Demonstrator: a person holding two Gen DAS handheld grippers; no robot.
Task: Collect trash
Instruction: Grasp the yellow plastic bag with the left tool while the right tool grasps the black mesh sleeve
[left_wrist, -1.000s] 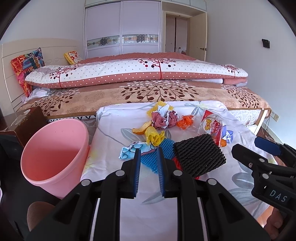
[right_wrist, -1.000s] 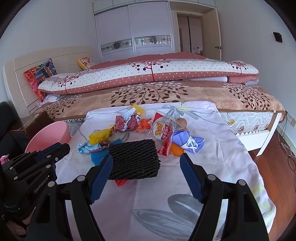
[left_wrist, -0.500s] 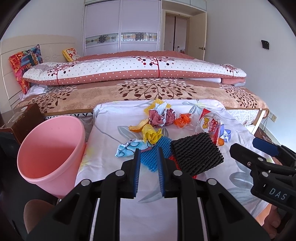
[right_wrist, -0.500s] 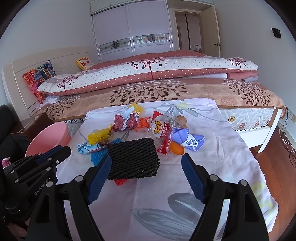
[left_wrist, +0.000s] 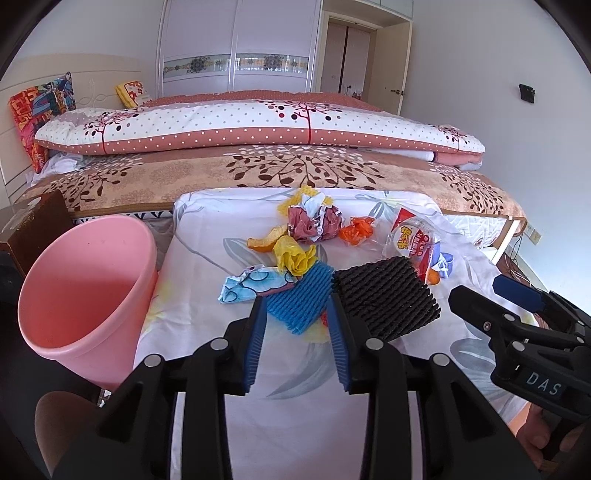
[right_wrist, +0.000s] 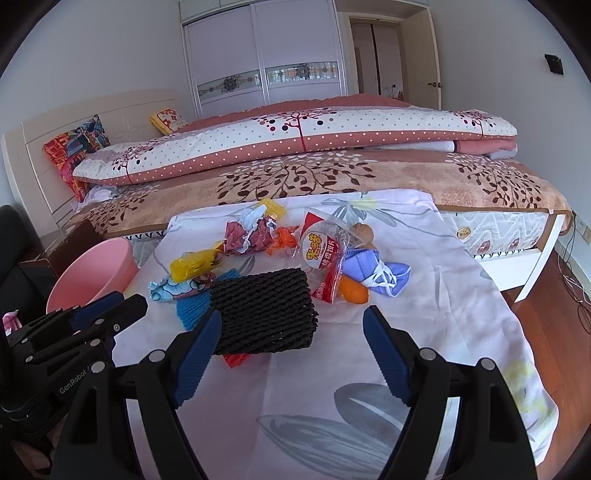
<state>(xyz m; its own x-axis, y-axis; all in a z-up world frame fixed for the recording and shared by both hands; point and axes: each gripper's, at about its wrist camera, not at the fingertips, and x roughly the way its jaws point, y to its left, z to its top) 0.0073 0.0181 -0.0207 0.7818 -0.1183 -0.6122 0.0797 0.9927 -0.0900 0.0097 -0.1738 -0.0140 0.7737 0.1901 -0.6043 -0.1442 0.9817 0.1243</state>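
Trash lies on a floral-sheeted table (left_wrist: 207, 266): a black foam net (left_wrist: 384, 295) (right_wrist: 264, 314), a blue foam net (left_wrist: 301, 295), a yellow bag (left_wrist: 293, 256), a patterned wrapper (left_wrist: 245, 284), crumpled maroon paper (left_wrist: 314, 221), an orange wrapper (left_wrist: 356, 229), a snack packet (left_wrist: 413, 240) (right_wrist: 325, 254) and a blue mask (right_wrist: 376, 273). A pink bin (left_wrist: 85, 288) stands left of the table. My left gripper (left_wrist: 297, 325) is open and empty just before the blue net. My right gripper (right_wrist: 291, 332) is wide open and empty over the black net's near edge.
A bed with folded quilts (left_wrist: 258, 125) runs behind the table. A dark wooden nightstand (left_wrist: 33, 225) sits behind the bin. Wood floor and cables (right_wrist: 569, 291) lie to the right. The right gripper also shows in the left wrist view (left_wrist: 517, 325).
My left gripper's jaws have opened wider. Both grippers have drifted slightly relative to the table. The trash has not moved.
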